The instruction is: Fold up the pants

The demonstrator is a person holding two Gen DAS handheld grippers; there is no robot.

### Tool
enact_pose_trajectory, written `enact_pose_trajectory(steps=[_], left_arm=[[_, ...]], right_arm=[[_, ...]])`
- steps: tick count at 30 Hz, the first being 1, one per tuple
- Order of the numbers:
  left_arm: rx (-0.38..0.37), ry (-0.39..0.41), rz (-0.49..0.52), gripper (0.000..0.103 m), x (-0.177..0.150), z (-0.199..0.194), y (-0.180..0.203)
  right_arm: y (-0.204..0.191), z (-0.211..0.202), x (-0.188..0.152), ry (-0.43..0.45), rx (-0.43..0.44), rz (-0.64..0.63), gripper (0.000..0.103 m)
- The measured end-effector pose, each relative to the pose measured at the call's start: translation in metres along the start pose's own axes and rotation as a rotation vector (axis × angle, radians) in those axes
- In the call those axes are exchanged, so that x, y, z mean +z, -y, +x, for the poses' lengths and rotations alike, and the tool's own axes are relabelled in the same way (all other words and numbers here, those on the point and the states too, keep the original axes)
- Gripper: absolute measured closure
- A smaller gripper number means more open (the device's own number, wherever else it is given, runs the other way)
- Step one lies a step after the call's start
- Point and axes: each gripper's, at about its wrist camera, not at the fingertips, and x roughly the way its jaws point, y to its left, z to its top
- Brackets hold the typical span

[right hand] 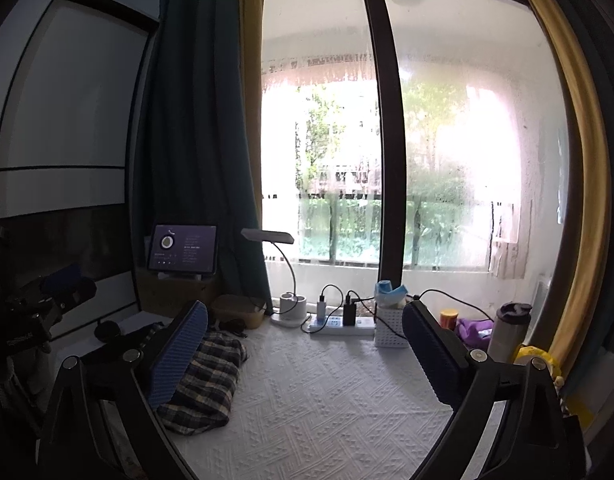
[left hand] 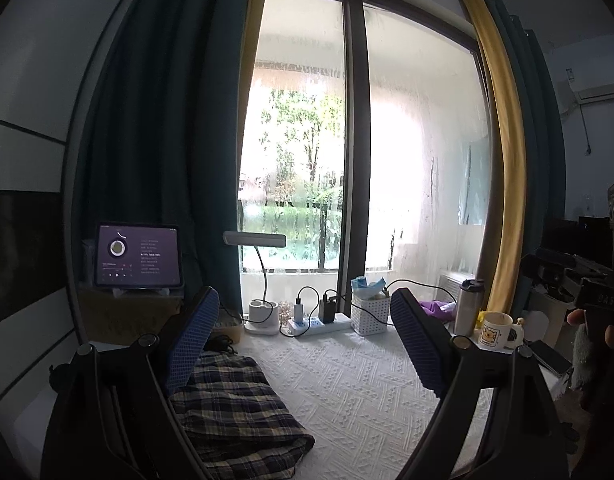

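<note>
The plaid pants (left hand: 239, 412) lie folded in a bundle on the white textured cloth (left hand: 347, 392), at the lower left of the left wrist view. My left gripper (left hand: 307, 340) is open and empty, held above the cloth with its left finger over the bundle's near edge. In the right wrist view the pants (right hand: 203, 384) lie at the left, partly behind the left finger. My right gripper (right hand: 305, 356) is open and empty above the cloth (right hand: 327, 400). The right gripper's body (left hand: 587, 292) shows at the right edge of the left wrist view.
Along the window stand a tablet (left hand: 138, 256) on a box, a desk lamp (left hand: 259, 280), a power strip (left hand: 319, 322) with chargers, a white basket (left hand: 369, 312), a steel tumbler (left hand: 469, 306) and a mug (left hand: 497, 330). A phone (left hand: 547, 356) lies at the right.
</note>
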Motion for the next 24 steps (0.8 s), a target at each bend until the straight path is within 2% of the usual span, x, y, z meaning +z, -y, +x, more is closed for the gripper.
enact_pose_trajectory(steps=[3, 16, 24], left_arm=[[0.004, 0.018, -0.008, 0.016, 0.002, -0.004, -0.001], [0.062, 0.086, 0.016, 0.015, 0.002, -0.013, -0.001], [0.072, 0.092, 0.01, 0.015, 0.0, -0.013, -0.002]], right_arm=[[-0.003, -0.002, 0.0, 0.01, -0.02, -0.008, 0.0], [-0.007, -0.012, 0.004, 0.093, -0.057, -0.018, 0.0], [-0.009, -0.012, 0.0, 0.113, -0.074, -0.023, 0.0]])
